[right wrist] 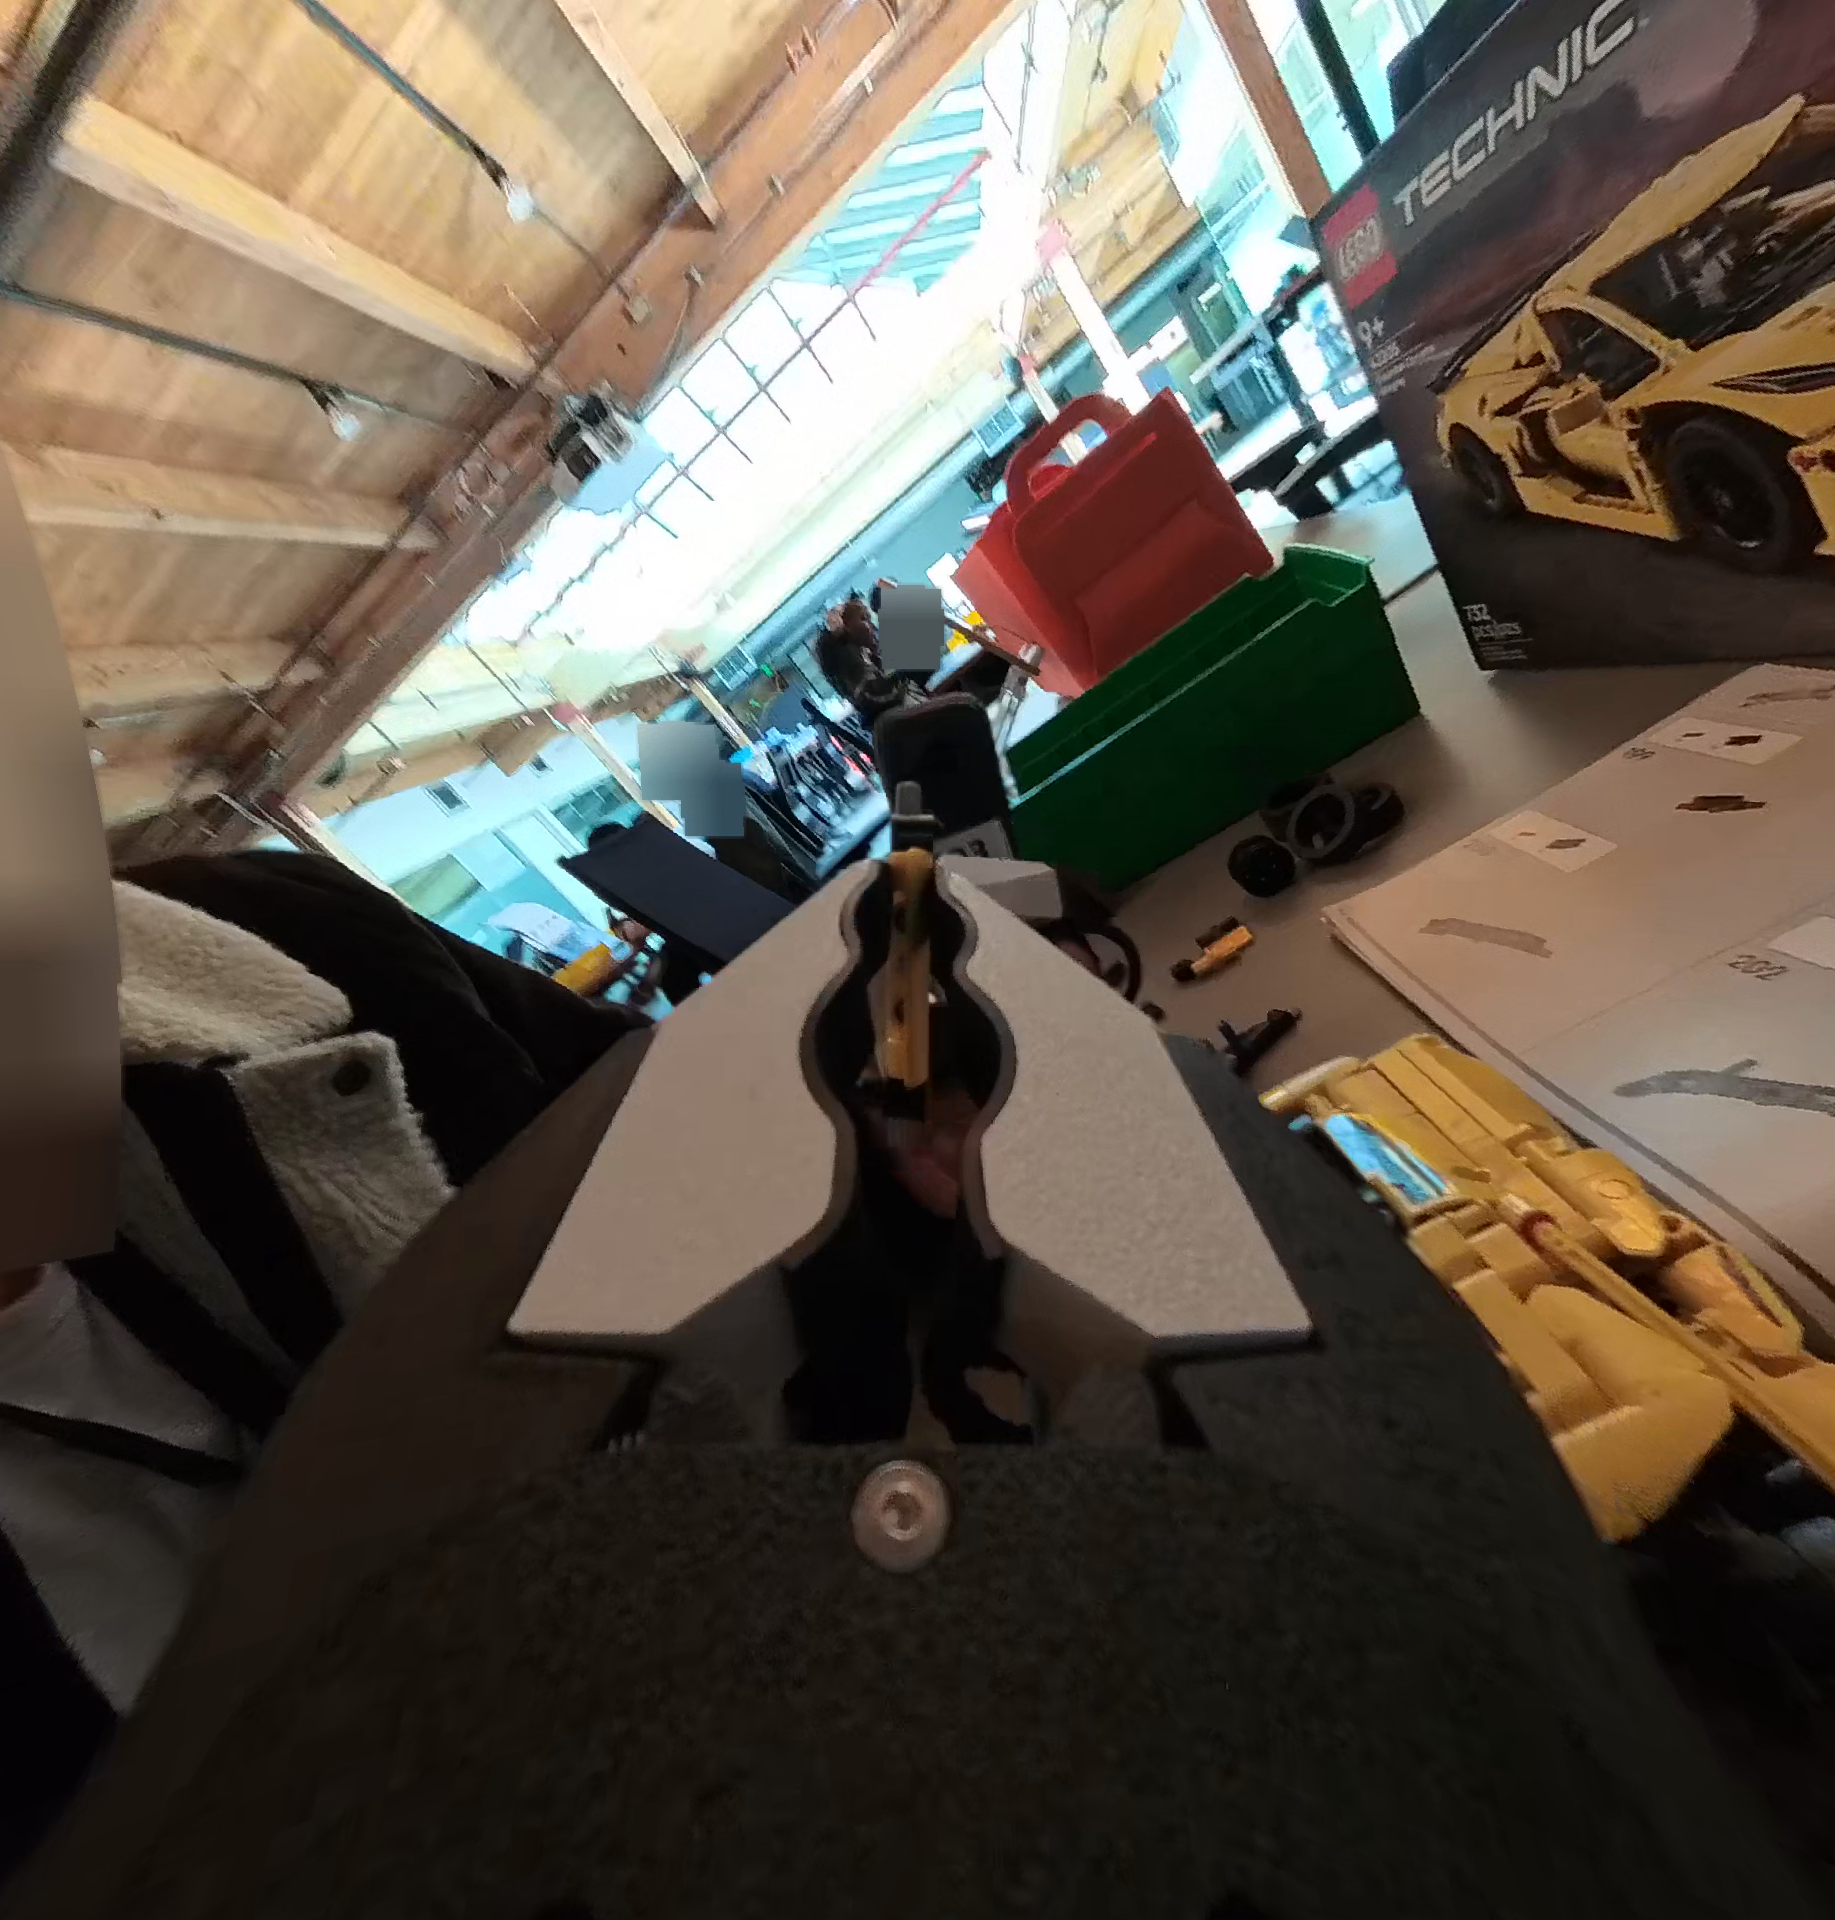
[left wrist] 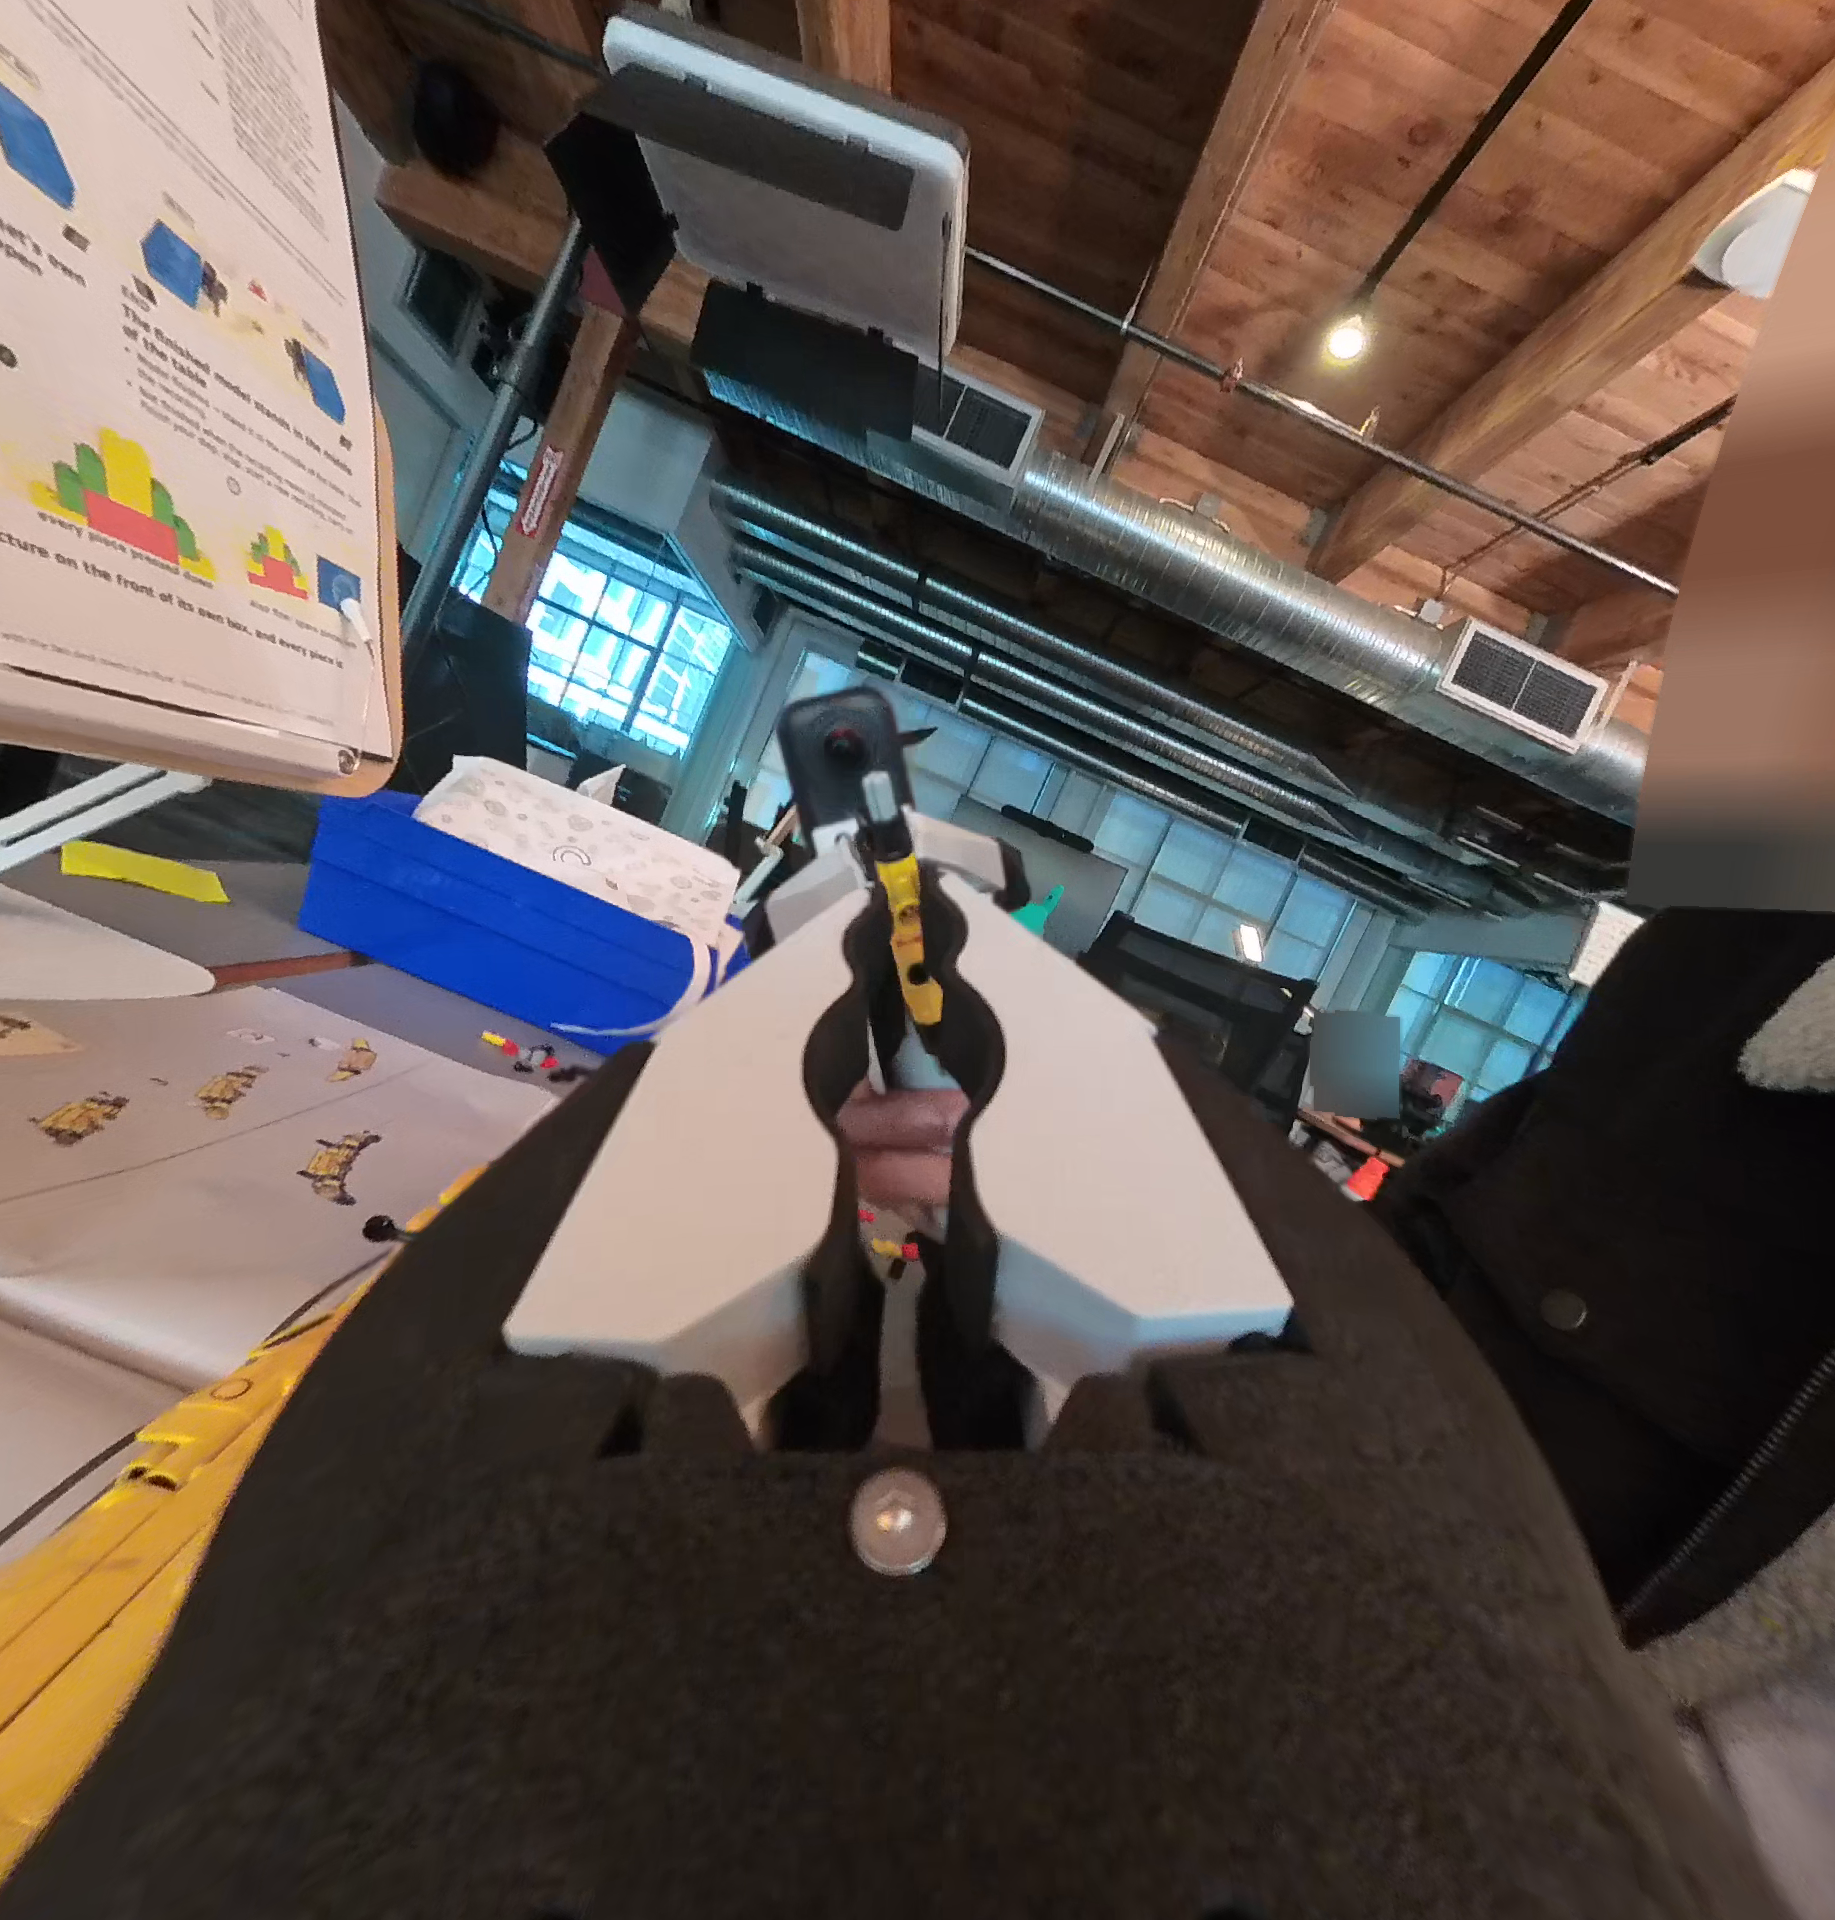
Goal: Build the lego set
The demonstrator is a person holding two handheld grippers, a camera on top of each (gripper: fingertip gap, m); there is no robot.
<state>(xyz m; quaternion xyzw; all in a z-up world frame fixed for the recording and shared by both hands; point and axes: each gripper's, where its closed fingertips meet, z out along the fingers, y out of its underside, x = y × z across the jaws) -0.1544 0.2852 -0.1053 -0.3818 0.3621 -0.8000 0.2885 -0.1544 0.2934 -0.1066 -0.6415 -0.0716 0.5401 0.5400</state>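
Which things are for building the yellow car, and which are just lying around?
For the job: yellow piece pinched in both grippers' fingers, half-built yellow car, instruction pages, black wheels.

Just around: blue bin, green bin, red box.

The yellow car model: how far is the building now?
A large section of the yellow car model already looks assembled on the table. In hand: both the left claw and right claw pinch a small yellow beam piece. Left: loose black wheels and small parts lie unattached.
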